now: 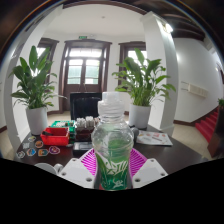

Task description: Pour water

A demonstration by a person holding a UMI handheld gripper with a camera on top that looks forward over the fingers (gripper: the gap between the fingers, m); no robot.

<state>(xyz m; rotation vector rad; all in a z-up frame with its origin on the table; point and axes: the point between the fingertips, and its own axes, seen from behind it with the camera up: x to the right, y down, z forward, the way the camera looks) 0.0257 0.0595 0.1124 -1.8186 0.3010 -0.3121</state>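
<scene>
Now | fingers point(113, 170) pinch water bottle point(114, 140) upright | bottle base hidden | table point(185, 152) clutter indistinct

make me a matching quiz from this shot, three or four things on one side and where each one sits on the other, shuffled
Things:
1. water bottle
2. white cup
3. red box
4. paper sheet

Places:
A. on the table, off to the bottle's left
B. between the gripper fingers
C. flat on the table, to the bottle's right
D. just behind the bottle's cap

Pairs: 1-B, 2-D, 3-A, 4-C
</scene>
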